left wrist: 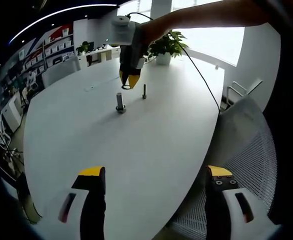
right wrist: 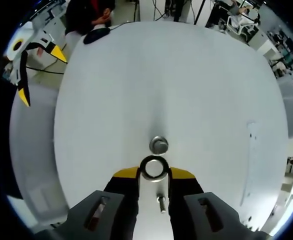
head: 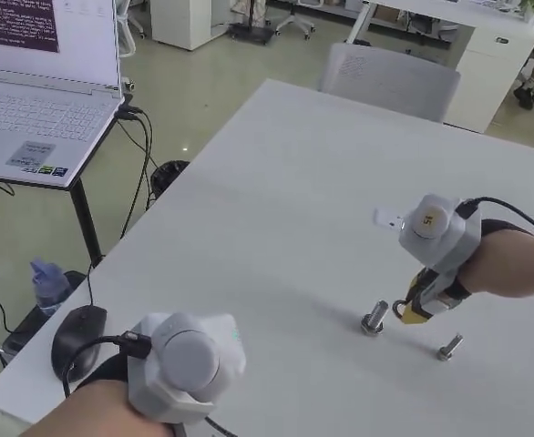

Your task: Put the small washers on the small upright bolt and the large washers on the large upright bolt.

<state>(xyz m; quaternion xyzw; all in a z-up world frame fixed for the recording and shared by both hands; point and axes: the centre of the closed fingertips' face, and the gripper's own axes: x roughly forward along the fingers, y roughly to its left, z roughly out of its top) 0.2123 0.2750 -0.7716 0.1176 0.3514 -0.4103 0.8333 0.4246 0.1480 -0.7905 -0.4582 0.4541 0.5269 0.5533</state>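
- The right tongs (right wrist: 155, 172) are narrowed onto a large washer (right wrist: 143, 168), pinching its rim so that the ring faces the camera.
- The large upright bolt (right wrist: 159, 145) stands on the white counter (head: 276, 209) just beyond the washer, at 12 o'clock in the right gripper view. The washer is close beside the bolt but not yet over it.
- In the head view the small upright bolt (head: 449, 347) stands at about 4 o'clock from the large bolt, near it but apart. No washer can be made out on either bolt.
- The left tongs (left wrist: 155, 172) are spread wide and hold nothing, over the near edge of the counter and well apart from both bolts.
- A computer mouse (head: 76, 337) lies at the counter's near-left corner, at 9 o'clock from the left tongs in the head view.
- An open laptop (head: 39, 118) sits off the counter, at 10 o'clock in the head view.
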